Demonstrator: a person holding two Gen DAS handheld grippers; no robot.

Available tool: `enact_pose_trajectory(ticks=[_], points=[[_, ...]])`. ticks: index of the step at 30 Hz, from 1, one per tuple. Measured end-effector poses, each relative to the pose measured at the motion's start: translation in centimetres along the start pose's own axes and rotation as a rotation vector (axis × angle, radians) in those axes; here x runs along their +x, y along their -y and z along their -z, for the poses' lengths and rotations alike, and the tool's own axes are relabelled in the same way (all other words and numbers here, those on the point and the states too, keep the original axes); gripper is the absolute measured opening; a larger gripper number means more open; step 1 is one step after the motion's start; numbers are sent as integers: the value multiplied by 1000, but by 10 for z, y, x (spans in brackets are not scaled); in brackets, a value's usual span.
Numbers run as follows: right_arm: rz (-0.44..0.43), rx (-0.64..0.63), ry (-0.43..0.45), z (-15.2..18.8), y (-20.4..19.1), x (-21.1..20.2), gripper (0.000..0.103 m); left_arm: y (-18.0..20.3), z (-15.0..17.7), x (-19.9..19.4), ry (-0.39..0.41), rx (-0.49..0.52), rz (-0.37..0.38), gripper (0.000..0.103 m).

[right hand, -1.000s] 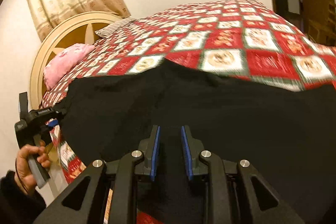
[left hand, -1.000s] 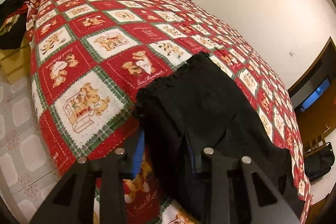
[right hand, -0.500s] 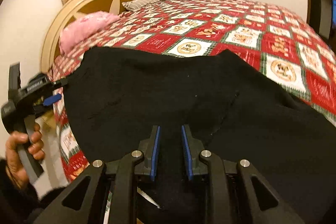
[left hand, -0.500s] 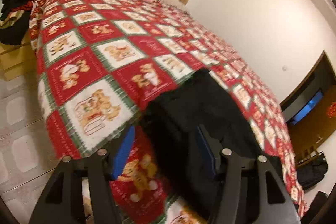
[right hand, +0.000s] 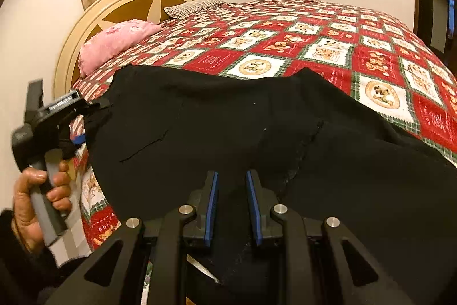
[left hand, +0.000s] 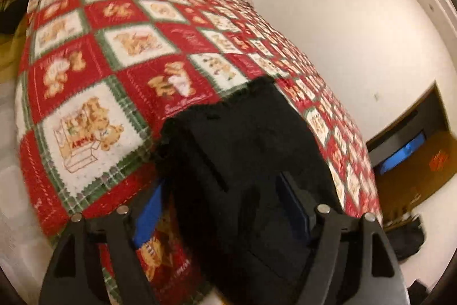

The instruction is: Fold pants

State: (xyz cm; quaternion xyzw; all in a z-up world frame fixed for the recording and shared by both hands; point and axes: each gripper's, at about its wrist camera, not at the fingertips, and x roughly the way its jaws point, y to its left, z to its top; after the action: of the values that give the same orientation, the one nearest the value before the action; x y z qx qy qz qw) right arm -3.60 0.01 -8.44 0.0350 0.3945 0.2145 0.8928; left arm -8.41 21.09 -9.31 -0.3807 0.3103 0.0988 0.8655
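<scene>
Warm dim indoor light; left view motion-blurred; fisheye bending, dark corners.

Pants (right hand: 242, 133) lie on the bed (right hand: 371, 59), pillow (right hand: 114, 43) behind them

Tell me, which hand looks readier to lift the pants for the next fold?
Right, probably: the right gripper appears clamped on the black pants at their near edge, while the left gripper gapes wide open around one corner.
</scene>
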Motion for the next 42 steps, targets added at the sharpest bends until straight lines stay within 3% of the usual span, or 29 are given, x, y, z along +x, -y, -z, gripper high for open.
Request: enact_pose_trajectory(ticks=[2, 4, 5, 6, 7, 9, 13, 16, 20, 22, 24, 29, 32, 35, 42], points=[[-10, 13, -1, 0, 2, 0, 22, -7, -3, -3, 23, -61, 43, 77], [-12, 18, -3, 0, 3, 0, 22, -7, -5, -2, 24, -71, 39, 76], [-12, 18, -3, 0, 3, 0, 22, -5, -5, -2, 28, -66, 19, 66], [-13, 17, -3, 0, 4, 0, 22, -2, -5, -2, 31, -49, 5, 43], [-12, 17, -2, 0, 4, 0, 22, -1, -4, -2, 24, -30, 21, 34], [-17, 22, -4, -1, 5, 0, 22, 9, -3, -8, 31, 29, 20, 30], [-57, 77, -1, -1, 14, 0, 22, 39, 1, -33, 106, 175, -1, 29], [-78, 97, -2, -2, 18, 1, 22, 66, 2, -45, 133, 272, 42, 29], [-117, 135, -8, -1, 25, 4, 22, 101, 5, -58, 147, 371, 145, 28], [-152, 196, -5, 0, 35, 5, 13, 120, 9, -71, 151, 421, 210, 28], [-195, 262, -6, 2, 45, 7, 12, 141, 16, -81, 154, 475, 276, 28], [-232, 330, -4, 4, 51, 6, 11, 188, 38, -95, 116, 587, 412, 28], [-301, 452, 24, 11, 68, -4, 11, 213, 58, -98, 75, 653, 492, 28], [-269, 535, 102, 21, 90, -34, 14, 234, 85, -95, 16, 719, 565, 28], [-82, 665, 247, 52, 165, -129, 14, 268, 159, -80, -127, 905, 682, 28]])
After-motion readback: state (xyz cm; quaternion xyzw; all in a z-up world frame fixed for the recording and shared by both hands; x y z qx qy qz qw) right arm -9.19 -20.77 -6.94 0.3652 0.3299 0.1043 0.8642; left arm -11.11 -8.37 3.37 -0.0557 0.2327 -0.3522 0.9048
